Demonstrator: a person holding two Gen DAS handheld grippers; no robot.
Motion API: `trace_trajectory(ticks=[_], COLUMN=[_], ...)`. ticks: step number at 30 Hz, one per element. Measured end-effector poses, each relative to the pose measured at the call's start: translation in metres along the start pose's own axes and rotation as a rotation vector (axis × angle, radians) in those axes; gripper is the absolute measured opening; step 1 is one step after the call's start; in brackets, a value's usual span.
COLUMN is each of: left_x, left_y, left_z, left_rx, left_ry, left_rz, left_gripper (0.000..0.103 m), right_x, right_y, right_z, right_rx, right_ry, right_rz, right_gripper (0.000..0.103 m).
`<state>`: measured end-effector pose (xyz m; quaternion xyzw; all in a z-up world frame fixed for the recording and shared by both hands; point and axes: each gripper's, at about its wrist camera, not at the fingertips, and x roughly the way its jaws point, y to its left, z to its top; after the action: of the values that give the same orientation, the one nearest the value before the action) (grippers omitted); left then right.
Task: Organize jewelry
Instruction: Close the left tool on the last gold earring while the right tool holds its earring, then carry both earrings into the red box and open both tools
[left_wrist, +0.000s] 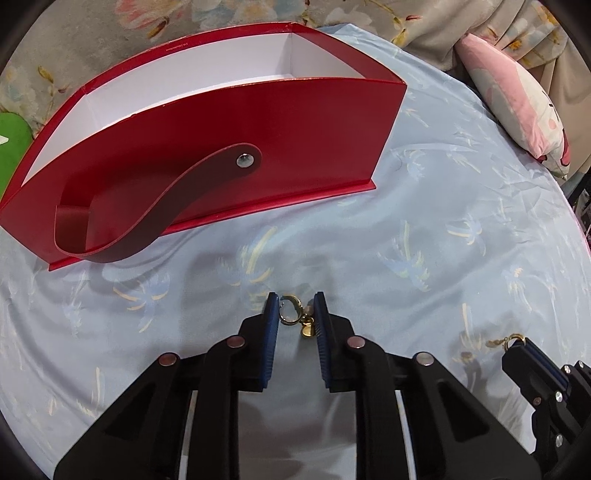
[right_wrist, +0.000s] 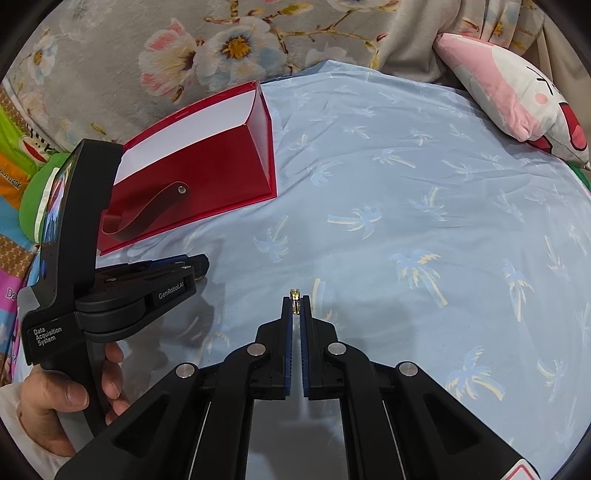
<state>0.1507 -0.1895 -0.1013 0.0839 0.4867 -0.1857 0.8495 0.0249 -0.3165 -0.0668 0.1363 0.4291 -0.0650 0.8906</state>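
A gold hoop earring with a small charm (left_wrist: 295, 315) lies on the blue palm-print sheet between the fingers of my left gripper (left_wrist: 295, 306), which is open around it, jaws apart. My right gripper (right_wrist: 295, 304) is shut on a second gold earring (right_wrist: 294, 295), pinched at the fingertips; it also shows in the left wrist view (left_wrist: 515, 339) at the lower right. The open red box (left_wrist: 207, 147) with white lining and a snap strap stands behind the left gripper, and far left in the right wrist view (right_wrist: 207, 166). The left gripper (right_wrist: 192, 266) shows from the side there.
A pink and white plush pillow (right_wrist: 517, 99) lies at the back right. A floral grey blanket (right_wrist: 184, 48) lies behind the box. Green and colourful items (right_wrist: 33, 192) sit at the left edge. A hand (right_wrist: 66, 398) holds the left gripper's handle.
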Motion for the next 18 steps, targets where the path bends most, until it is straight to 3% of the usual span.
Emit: trace_trajectory(ticks=[6, 18], left_x=[-0.013, -0.064], left_y=[0.022, 0.083], left_z=[-0.01, -0.022], left_rx=[-0.053, -0.152], left_ry=[0.008, -0.062], left_rz=[-0.038, -0.025], left_gripper=[0.018, 0.018], right_x=[-0.002, -0.008], right_y=[0.006, 0.029], right_z=[0.001, 0.005], right_rx=[-0.004, -0.036], right_ry=[-0.003, -0.016], right_rz=[0.012, 0.062], right_gripper=[0.003, 0.003])
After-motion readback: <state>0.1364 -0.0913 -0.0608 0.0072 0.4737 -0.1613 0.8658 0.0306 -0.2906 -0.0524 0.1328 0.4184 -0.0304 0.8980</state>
